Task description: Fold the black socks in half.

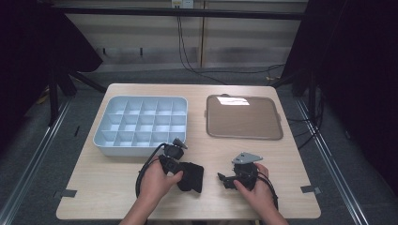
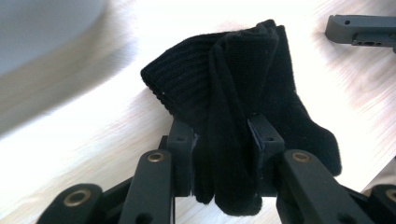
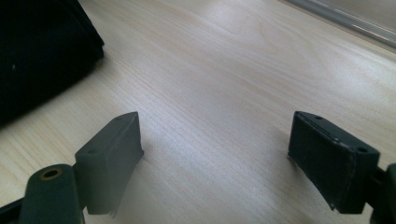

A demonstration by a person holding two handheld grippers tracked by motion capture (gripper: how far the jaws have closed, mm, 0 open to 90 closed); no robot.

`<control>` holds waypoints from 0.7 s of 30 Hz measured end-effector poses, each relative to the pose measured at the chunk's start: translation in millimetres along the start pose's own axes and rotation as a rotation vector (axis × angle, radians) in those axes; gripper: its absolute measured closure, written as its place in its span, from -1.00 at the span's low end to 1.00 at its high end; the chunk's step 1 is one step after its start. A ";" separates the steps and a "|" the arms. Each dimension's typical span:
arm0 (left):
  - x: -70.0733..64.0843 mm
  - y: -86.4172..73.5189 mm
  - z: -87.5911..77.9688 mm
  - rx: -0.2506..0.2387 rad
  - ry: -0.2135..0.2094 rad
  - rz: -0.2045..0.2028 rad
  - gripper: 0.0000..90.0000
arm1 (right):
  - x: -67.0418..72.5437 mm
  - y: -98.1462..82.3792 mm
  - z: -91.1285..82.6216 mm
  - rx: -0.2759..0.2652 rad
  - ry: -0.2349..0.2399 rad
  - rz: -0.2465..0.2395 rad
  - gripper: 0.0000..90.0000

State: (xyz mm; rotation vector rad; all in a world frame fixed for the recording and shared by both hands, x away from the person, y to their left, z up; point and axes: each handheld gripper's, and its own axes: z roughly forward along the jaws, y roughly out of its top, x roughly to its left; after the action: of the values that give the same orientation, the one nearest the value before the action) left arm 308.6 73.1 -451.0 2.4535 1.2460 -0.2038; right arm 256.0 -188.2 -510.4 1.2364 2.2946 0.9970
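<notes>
Left hand-held gripper pinched the black sock — grasp step; right hand-held gripper spread, idle. Next — lift toward the far-left tray.

grey compartment tray, perhaps a brown lid

Black knit sock: dark, soft, ribbed cuff visible, folded over on itself into thick bundle. Lies on light wooden table, near edge, left of centre, just near-right of compartment tray's near right corner. In high view, sock sits as compact dark lump on tabletop. Middle fold of fabric pinched between two black pads; cuff end points away from pads, toe end bunches below them.
</notes>
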 end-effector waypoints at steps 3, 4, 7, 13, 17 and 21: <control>0.1 1.8 -8.1 0.008 0.001 -0.001 0.49 | 0.1 0.0 0.0 0.000 0.000 0.002 -0.63; 0.1 1.8 -8.1 0.008 0.001 -0.001 0.49 | 0.1 0.0 0.0 0.000 0.000 0.002 -0.63; 0.8 3.9 -17.4 0.009 0.010 0.009 0.49 | 0.1 0.0 0.0 0.000 0.000 0.002 -0.63; 3.8 7.3 -31.3 0.028 0.031 0.007 0.49 | 0.1 0.0 0.0 0.000 0.000 0.002 -0.63; 5.7 10.8 -38.4 0.050 0.043 0.013 0.49 | 0.1 0.0 0.0 0.000 0.000 0.001 -0.63; 6.8 15.8 -50.1 0.064 0.046 0.009 0.48 | 0.1 -0.1 0.0 0.000 0.000 0.001 -0.63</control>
State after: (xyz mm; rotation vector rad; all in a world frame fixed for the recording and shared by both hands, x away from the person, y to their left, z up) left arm 323.2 89.5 -402.8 2.5310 1.2654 -0.1884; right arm 255.9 -188.2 -510.5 1.2381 2.2937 0.9978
